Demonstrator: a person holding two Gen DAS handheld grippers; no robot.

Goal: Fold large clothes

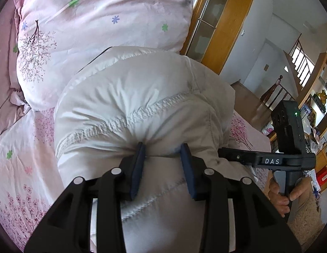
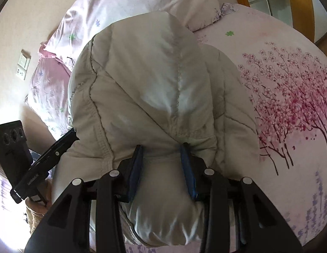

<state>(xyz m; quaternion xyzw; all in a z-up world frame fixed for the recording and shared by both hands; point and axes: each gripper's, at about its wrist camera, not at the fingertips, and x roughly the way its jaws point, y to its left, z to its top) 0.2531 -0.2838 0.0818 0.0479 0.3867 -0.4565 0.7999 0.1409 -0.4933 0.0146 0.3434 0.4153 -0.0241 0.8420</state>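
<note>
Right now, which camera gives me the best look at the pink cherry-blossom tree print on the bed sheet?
The right wrist view: the pink cherry-blossom tree print spreads wide and unobstructed right of the puffy white quilted jacket. The left wrist view shows only a small piece of the print, past the jacket's right edge.

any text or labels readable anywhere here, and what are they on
"DAS": white letters on the black bar of the right gripper, seen from the left wrist view.
Small print on the left gripper bar in the right wrist view: too blurred to read.
No text shows on the white padded jacket, the floral bedsheet or the pillow.
</note>
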